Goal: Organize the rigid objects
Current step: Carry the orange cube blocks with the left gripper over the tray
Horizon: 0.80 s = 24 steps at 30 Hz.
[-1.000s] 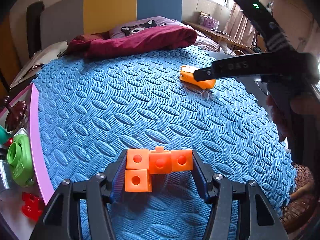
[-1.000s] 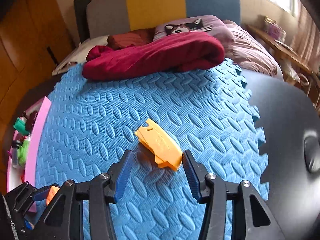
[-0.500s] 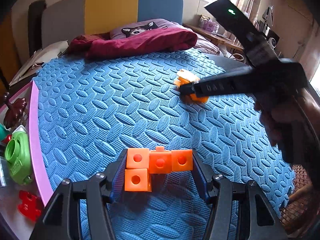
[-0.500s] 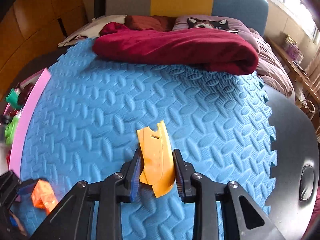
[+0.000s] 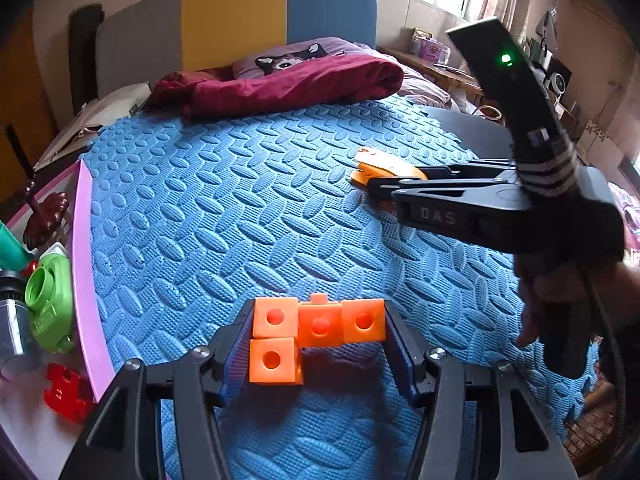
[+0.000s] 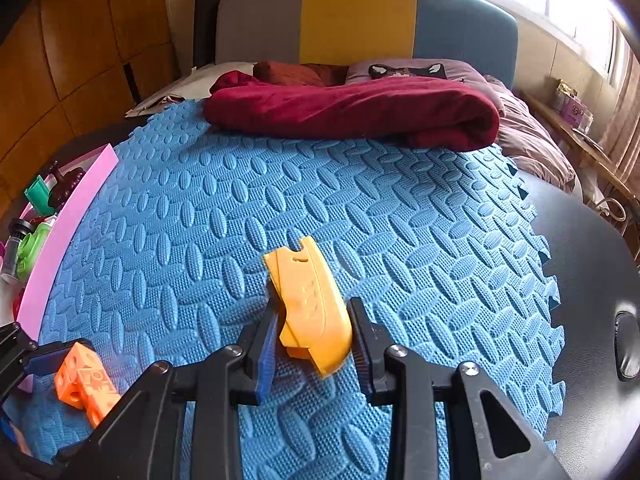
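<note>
My left gripper (image 5: 318, 344) is shut on a cluster of orange snap cubes (image 5: 316, 328), held just above the blue foam mat (image 5: 240, 208). The cubes also show at the lower left of the right wrist view (image 6: 86, 380). My right gripper (image 6: 312, 344) is shut on a flat yellow-orange plastic piece (image 6: 308, 304), lifted slightly off the mat. In the left wrist view the right gripper (image 5: 374, 190) reaches in from the right with the yellow piece (image 5: 384, 162) at its tips.
A pink-edged tray (image 5: 82, 264) at the left holds a green part (image 5: 48, 304), a red piece (image 5: 66, 396) and other toys. A dark red blanket (image 6: 352, 112) lies at the mat's far end. Black tabletop (image 6: 592, 280) lies to the right.
My right gripper closed on the yellow piece, turned it lengthwise and raised it a little. My left gripper kept hold of the orange cubes and barely moved.
</note>
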Available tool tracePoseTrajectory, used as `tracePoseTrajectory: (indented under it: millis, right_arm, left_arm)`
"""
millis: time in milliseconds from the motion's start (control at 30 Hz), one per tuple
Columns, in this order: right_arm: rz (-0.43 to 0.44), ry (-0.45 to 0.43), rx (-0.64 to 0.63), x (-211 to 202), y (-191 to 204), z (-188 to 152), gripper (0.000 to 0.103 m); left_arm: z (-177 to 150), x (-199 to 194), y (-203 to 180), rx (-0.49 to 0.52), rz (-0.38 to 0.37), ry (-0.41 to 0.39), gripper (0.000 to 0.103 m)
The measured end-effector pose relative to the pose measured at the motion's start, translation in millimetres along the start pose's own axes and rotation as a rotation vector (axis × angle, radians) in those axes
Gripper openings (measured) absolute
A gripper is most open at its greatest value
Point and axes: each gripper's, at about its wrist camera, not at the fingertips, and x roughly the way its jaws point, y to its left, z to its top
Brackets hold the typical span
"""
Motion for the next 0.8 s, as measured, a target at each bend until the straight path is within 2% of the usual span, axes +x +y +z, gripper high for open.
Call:
tracePoseTrajectory:
  millis: [500, 800]
  right_arm:
    - [0.004, -0.032, 0.009, 3.4, -0.2, 0.1, 0.034]
    - [0.001, -0.034, 0.008, 3.2, 0.1, -0.1, 0.034]
  left_arm:
    - [8.5, -60.0, 5.7, -0.033, 0.003, -0.103, 0.06]
    - [11.1, -101.3, 30.7, -0.083, 0.051, -0.171, 0.06]
